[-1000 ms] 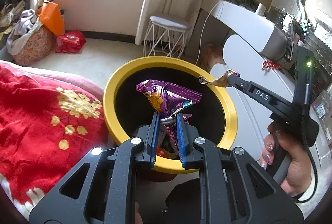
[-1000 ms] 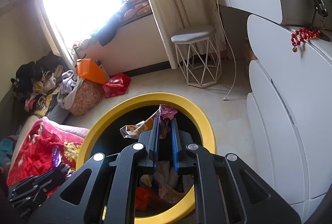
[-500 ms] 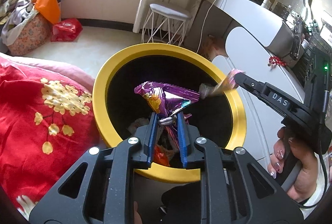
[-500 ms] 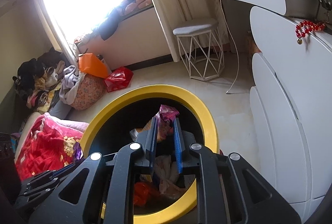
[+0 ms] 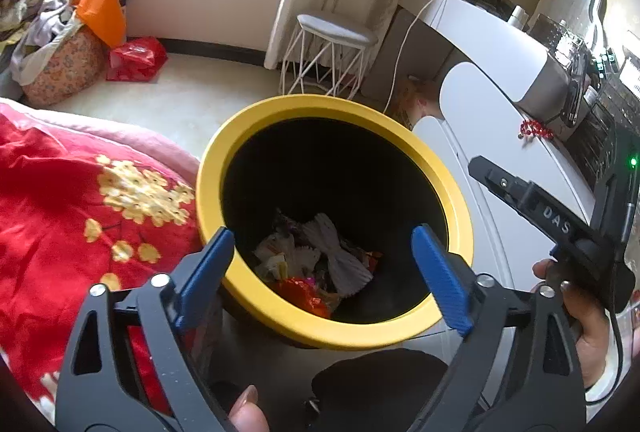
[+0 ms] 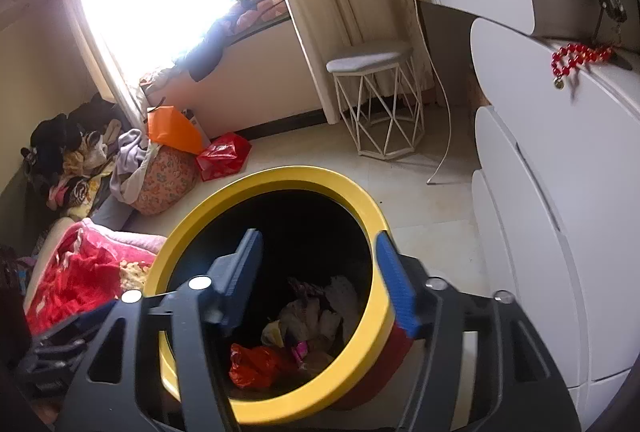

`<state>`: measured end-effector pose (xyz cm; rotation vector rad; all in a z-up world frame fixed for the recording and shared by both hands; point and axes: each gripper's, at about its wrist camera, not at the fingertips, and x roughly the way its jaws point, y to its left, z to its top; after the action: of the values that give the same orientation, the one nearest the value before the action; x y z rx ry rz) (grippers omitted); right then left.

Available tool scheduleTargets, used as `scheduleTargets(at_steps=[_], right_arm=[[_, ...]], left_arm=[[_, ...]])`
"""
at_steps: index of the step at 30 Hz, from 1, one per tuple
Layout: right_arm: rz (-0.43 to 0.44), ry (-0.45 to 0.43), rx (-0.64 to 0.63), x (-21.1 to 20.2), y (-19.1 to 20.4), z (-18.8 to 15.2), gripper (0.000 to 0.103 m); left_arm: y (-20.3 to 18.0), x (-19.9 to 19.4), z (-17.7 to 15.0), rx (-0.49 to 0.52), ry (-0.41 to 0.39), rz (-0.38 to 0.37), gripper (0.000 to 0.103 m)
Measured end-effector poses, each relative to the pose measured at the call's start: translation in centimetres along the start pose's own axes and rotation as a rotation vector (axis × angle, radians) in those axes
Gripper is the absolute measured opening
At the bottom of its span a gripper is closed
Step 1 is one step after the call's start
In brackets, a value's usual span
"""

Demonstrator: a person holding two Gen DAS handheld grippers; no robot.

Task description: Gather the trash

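Note:
A round bin with a yellow rim (image 5: 312,104) (image 6: 288,176) and a black inside stands on the floor beside the bed. Crumpled wrappers and paper trash (image 5: 316,260) (image 6: 304,328) lie at its bottom. My left gripper (image 5: 320,236) hangs over the bin's near rim, its blue-padded jaws opening wide with nothing between them. My right gripper (image 6: 317,238) is over the bin from the other side, jaws also opening and empty. In the left wrist view a hand (image 5: 576,312) holds the right gripper's handle at the right edge.
A red blanket with gold flowers (image 5: 80,212) covers the bed left of the bin. A white dresser (image 5: 500,136) (image 6: 560,192) with a red bead bracelet (image 6: 576,56) stands to the right. A white wire stool (image 6: 372,100) and bags (image 6: 176,128) sit near the window.
Both grippers went from shut to wide open. The purple wrapper left my left jaws and the small wrapper left my right jaws; both now lie in the bin.

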<state>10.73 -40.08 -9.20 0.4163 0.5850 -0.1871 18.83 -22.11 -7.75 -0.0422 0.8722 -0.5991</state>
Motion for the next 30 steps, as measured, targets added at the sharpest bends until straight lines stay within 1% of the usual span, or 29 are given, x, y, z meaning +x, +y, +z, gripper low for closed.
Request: scheduleTargets(at_steps=[2,3,5,10,14,22,27,30], right_arm=[[-0.001,-0.012,-0.003,-0.6,0.0,-0.1,0.078],[0.001,-0.02,-0.008,-0.9,0.2,-0.2,0.08],[0.002,-0.029,-0.018,-1.5,0.5,-0.3,0.087],[0.016,-0.042,-0.039,-2.6,1.4,-0.6,0.093],[0.04,-0.04,-0.055,-3.2,2.7,-0.9,0.094],[0.085,-0.055,-0.15,-4.7,6.4,-2.1,0.096],[0.12,-0.068,-0.2,-5.8,8.2,-2.9,0.096],[0.143,-0.084,-0.231,-6.8,9.5,-3.6,0.096]], left_arm=[[0.2,-0.8,0.0,-0.003,-0.013,0.008,0.089],[0.4,-1.2,-0.1,-0.006,-0.021,0.013,0.09],[0.7,-2.0,-0.3,-0.015,-0.029,0.022,0.092],[1.8,-4.2,-0.7,-0.048,-0.047,0.057,0.092],[2.6,-5.6,-1.2,-0.065,-0.052,0.099,0.092],[4.7,-9.1,-3.1,-0.115,-0.076,0.183,0.092],[5.8,-11.4,-4.4,-0.144,-0.099,0.252,0.092],[6.2,-13.0,-5.2,-0.155,-0.128,0.289,0.092]])
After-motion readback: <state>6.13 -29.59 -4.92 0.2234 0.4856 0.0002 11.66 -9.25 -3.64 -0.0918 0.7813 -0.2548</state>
